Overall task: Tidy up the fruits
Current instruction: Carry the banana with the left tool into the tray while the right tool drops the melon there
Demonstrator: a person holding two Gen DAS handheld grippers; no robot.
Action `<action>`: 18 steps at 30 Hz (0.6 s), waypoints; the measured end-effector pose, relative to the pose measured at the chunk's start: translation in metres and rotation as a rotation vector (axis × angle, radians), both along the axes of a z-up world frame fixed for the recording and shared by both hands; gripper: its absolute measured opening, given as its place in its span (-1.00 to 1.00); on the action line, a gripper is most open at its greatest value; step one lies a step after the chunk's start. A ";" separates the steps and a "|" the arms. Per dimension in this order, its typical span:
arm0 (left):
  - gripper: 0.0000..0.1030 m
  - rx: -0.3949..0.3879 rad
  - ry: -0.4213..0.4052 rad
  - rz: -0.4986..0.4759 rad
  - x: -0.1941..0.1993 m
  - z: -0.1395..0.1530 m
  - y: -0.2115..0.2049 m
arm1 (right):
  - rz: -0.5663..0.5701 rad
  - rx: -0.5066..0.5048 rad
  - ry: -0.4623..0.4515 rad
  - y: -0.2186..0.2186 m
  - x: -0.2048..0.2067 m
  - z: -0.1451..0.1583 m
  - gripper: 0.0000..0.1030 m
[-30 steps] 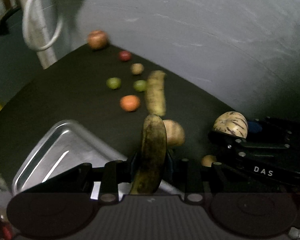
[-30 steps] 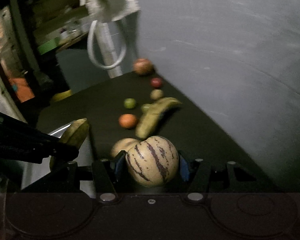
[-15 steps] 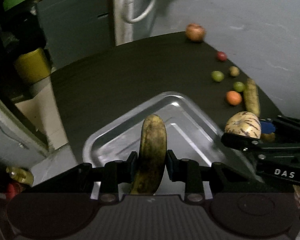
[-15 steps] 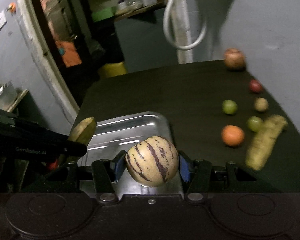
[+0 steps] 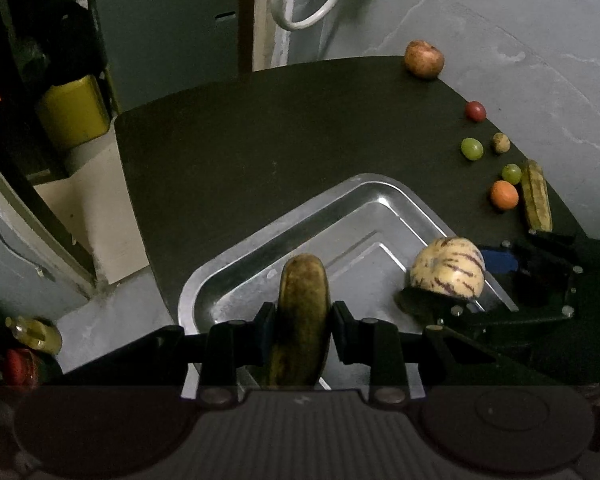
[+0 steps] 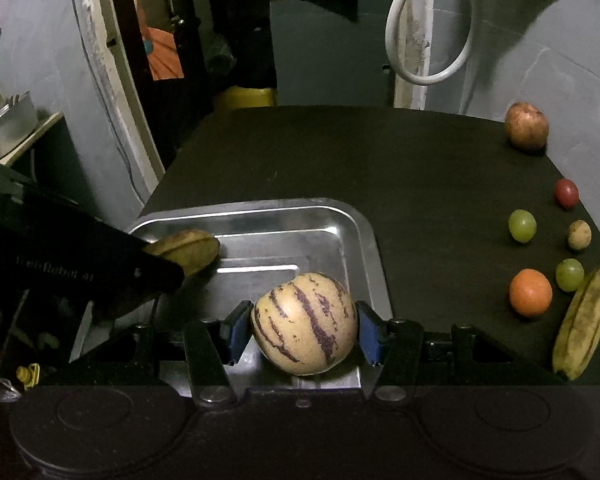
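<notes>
Bananas (image 5: 302, 320) two, green grapes (image 6: 522, 225) two.

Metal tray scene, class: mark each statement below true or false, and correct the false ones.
1. The left tongs hold a dark-spotted yellow banana. True.
2. The right tongs grip a plain green apple. False: between them is a cream fruit with purple stripes.
3. The shiny rectangular metal tray has an orange lying in it. False: the round orange fruit lies on the black tabletop, to the tray's right.
4. A second banana lies on the tabletop beside the orange fruit. True.
5. Both held fruits are over the tray. True.
</notes>
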State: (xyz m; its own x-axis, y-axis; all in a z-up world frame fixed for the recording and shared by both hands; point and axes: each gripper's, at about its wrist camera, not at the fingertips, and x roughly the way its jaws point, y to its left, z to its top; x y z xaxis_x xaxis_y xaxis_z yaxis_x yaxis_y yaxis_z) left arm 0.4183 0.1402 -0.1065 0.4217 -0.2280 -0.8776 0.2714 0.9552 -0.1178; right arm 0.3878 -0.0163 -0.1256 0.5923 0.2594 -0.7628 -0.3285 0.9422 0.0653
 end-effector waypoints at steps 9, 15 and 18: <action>-0.31 -0.047 -0.026 0.035 -0.004 0.010 0.006 | -0.025 0.011 -0.049 -0.016 -0.018 0.021 0.48; 0.22 -0.088 -0.066 0.070 -0.019 0.030 0.008 | -0.068 0.035 -0.082 -0.032 -0.043 0.043 0.67; 0.60 -0.106 -0.102 0.098 -0.033 0.040 0.009 | -0.087 0.047 -0.095 -0.041 -0.059 0.053 0.82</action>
State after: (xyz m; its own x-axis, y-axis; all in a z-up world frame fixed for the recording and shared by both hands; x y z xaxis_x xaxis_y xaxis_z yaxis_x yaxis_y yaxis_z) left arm 0.3857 0.1492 -0.0660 0.5322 -0.2706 -0.8022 0.1936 0.9613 -0.1959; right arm 0.3289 -0.0575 -0.0726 0.6830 0.2380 -0.6906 -0.2523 0.9641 0.0827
